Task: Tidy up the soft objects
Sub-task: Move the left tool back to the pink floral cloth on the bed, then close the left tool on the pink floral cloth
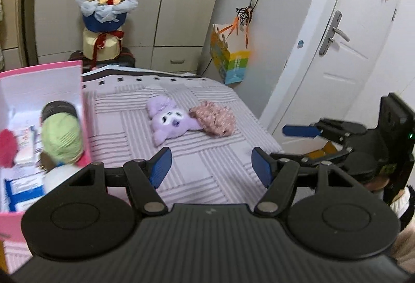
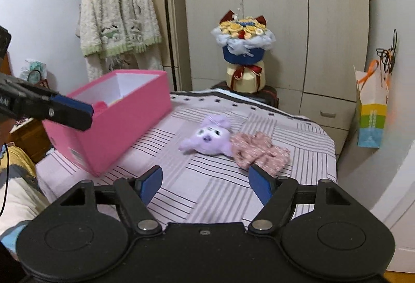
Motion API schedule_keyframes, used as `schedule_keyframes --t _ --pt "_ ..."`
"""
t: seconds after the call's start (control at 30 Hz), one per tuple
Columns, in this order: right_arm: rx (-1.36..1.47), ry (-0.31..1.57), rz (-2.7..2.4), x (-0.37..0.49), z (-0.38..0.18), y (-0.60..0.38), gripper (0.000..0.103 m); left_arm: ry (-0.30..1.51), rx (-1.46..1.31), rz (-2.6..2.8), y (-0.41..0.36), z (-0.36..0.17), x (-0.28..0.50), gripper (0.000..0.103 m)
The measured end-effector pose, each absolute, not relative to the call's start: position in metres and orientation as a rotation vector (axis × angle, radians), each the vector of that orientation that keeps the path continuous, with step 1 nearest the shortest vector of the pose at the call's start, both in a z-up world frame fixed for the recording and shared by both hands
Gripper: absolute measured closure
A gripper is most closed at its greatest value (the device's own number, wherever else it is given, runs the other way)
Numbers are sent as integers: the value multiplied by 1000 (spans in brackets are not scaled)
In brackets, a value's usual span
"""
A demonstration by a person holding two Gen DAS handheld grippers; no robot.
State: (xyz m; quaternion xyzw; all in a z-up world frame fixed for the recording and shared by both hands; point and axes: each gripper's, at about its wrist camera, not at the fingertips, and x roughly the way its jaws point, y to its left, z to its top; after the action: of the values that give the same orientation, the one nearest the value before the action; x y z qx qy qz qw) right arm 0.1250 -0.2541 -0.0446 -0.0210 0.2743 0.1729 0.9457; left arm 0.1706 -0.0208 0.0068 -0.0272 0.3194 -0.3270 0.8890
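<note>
A purple plush toy (image 1: 170,122) (image 2: 208,139) lies in the middle of the striped bed, and a pink frilly cloth (image 1: 215,118) (image 2: 260,150) touches its right side. At the left stands a pink box (image 1: 77,80) (image 2: 116,119) holding a green soft ball (image 1: 62,137) and a red soft thing (image 1: 7,144). My left gripper (image 1: 211,166) is open over the bed, short of the toy, with nothing between its blue pads. My right gripper (image 2: 205,184) is open and empty too, near the cloth. Its blue fingers (image 1: 301,131) show at the right of the left wrist view.
The bed (image 1: 207,166) ends at its right edge by a white door (image 1: 350,62). A flower bouquet (image 1: 106,13) (image 2: 243,49) stands on a dark case beyond the bed. A colourful paper bag (image 1: 230,59) (image 2: 371,111) hangs on the wall. A fluffy cardigan (image 2: 119,20) hangs at the left.
</note>
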Motion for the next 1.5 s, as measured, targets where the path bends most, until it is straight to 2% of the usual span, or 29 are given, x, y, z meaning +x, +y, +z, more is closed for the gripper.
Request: schedule_keyframes --t 0.5,0.8,0.97,1.07,1.13,1.17,1.2,1.3,1.5 --pt "-2 610 292 218 -101 -306 25 710 -143 -653 -92 -41 260 37" --pt "-54 676 309 262 -131 -310 25 763 -95 -616 -142 -67 310 38" --pt "-55 658 346 272 -139 -307 26 743 -39 -572 -163 -82 326 42" --pt "-43 666 356 273 -142 -308 51 741 -14 -570 -172 -89 328 51" --pt "-26 655 348 270 -143 -309 64 779 -44 -597 -172 -94 330 55" --pt "-16 653 350 268 -143 -310 73 799 -63 -610 -172 -96 331 56" --pt "-4 652 347 266 -143 -311 78 824 -82 -626 -171 -97 332 56" --pt "9 635 331 257 -142 -311 85 857 -156 -686 -167 -101 331 61" --pt "12 598 303 235 -135 -301 86 824 -193 -711 -165 -98 314 65"
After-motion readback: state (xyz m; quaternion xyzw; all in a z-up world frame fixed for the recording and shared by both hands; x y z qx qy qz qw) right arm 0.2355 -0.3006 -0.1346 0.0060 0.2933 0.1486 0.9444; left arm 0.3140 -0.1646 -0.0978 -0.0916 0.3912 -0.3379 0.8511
